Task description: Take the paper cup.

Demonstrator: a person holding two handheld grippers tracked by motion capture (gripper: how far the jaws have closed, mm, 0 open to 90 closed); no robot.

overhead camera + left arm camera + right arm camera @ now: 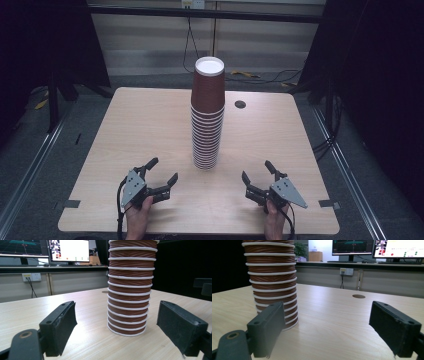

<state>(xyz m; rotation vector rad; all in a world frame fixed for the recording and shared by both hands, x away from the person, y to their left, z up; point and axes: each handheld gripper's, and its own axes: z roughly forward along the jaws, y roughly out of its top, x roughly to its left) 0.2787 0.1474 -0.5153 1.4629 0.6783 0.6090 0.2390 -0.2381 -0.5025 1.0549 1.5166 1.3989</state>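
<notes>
A tall stack of upside-down brown paper cups with white rims (207, 115) stands upright in the middle of the wooden table (140, 125). My left gripper (163, 170) rests near the front edge, left of the stack, jaws wide apart and empty. My right gripper (257, 170) sits to the right of the stack, also open and empty. In the left gripper view the cup stack (130, 287) rises ahead, between and beyond the jaws. In the right gripper view the cup stack (272, 282) stands ahead at the left, behind the left jaw.
A small round cable hole (240, 104) lies in the table right of the stack. Dark stands and cables surround the table on the floor. Monitors on a desk (387, 250) line the far wall.
</notes>
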